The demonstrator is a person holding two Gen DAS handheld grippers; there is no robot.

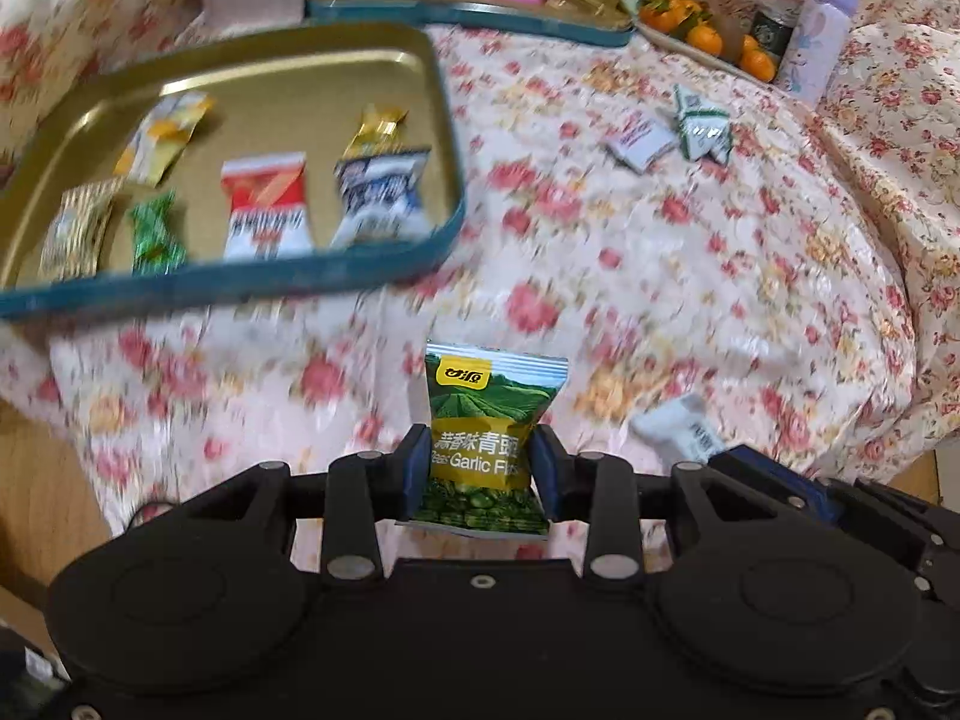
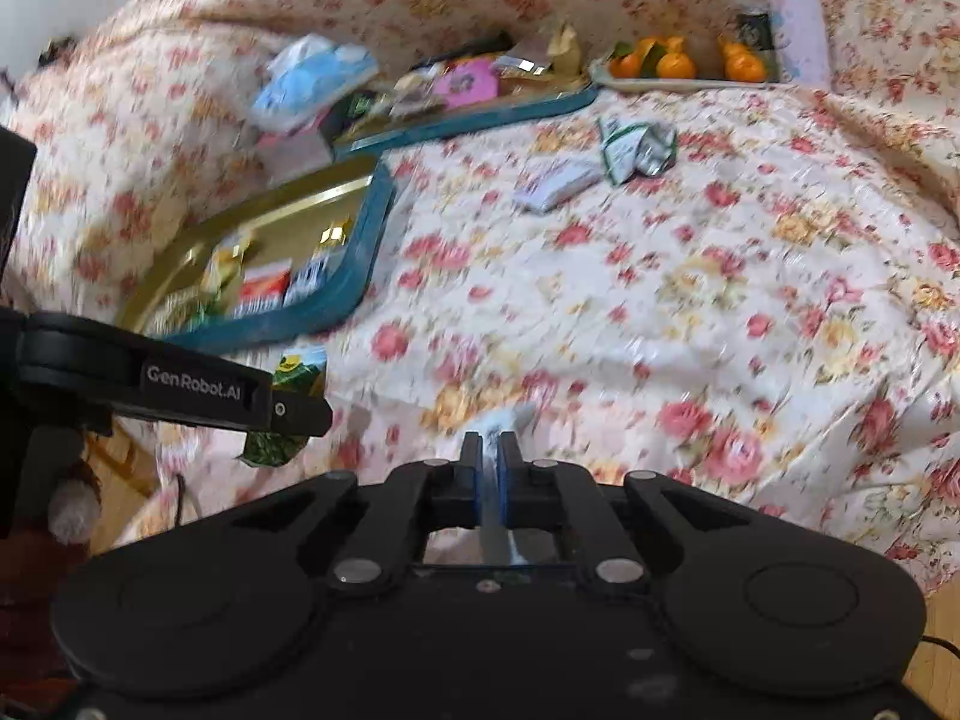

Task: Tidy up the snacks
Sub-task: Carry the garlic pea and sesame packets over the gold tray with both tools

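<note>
Left gripper (image 1: 480, 468) clamps green-and-yellow foil pea snack packet (image 1: 483, 420); right gripper (image 2: 491, 450) is closed on thin white wrapped snack (image 2: 504, 420) above floral tablecloth (image 2: 660, 300).

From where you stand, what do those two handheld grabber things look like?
Both are matte black plastic. Each has a wide body with two round discs, hinged link bars joined by silver pins, and two short fingers lined with blue pads. The left gripper carries white "GenRobot.AI" lettering on its side, seen from the right camera. The right gripper looks the same build. No sleeves or cables on them are visible.
</note>
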